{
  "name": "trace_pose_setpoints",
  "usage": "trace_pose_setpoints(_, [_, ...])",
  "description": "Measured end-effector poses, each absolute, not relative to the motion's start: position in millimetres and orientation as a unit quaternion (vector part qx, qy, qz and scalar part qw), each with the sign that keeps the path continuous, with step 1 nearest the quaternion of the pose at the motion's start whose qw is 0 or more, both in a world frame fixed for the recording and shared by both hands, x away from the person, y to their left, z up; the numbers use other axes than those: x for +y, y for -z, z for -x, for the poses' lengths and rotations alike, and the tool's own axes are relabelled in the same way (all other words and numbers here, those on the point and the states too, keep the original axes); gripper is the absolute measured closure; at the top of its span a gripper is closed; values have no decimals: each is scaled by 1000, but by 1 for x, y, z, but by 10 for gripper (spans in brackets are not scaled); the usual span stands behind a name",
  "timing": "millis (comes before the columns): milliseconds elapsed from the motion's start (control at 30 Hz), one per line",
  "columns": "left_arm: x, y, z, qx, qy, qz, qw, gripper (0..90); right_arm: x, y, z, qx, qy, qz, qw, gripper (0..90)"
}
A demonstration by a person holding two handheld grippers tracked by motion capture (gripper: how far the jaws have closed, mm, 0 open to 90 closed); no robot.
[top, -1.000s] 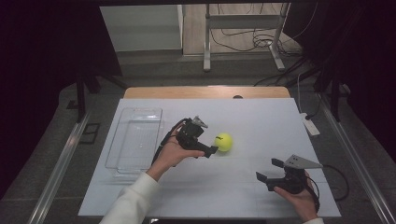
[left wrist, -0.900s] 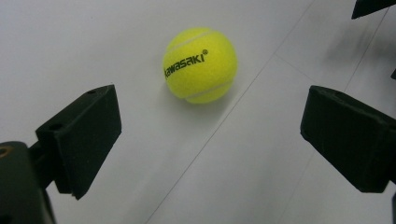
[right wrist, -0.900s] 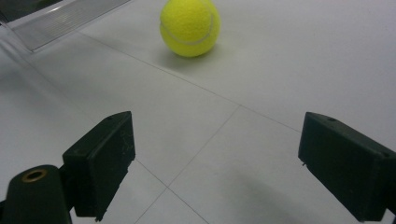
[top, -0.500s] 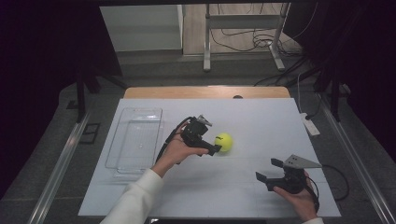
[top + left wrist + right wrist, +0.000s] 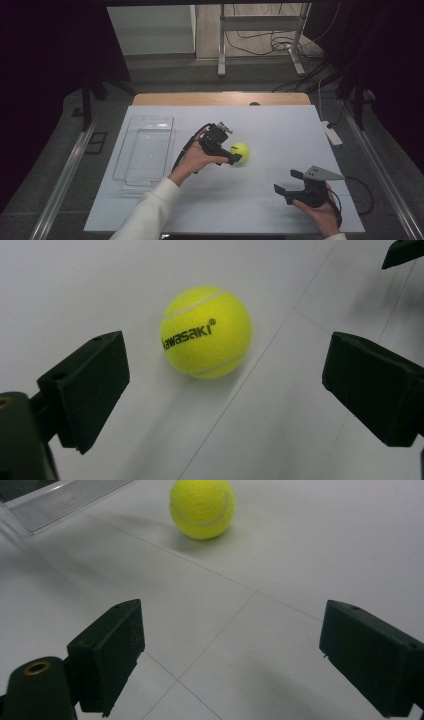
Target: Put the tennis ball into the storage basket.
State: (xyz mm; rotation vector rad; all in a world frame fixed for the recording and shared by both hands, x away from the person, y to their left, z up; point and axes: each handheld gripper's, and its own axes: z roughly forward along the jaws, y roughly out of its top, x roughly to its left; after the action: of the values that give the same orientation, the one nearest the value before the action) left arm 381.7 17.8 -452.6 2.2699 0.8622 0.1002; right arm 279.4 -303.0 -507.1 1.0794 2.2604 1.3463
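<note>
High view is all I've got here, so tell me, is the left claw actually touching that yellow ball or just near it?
Observer: Just near it. In the left gripper view the tennis ball sits on the table, ahead of the open left claw, with bare table between it and both jaws.
Operator: Any marking on the ball?
Observer: Yes, black lettering reading "kawasaki" shows on the side facing the left claw.
Operator: And where is the right claw pointing?
Observer: Toward the ball. The right claw is open and low over the table, the ball lies farther ahead of it, and an edge of the clear tray shows beyond.
</note>
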Motion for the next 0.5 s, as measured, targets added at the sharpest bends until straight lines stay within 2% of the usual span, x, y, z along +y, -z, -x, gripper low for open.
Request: trace_pose_setpoints(500, [5,457,-395,337,-32,-878,339,60,-303,508,-280,787,-467,-375,148,110])
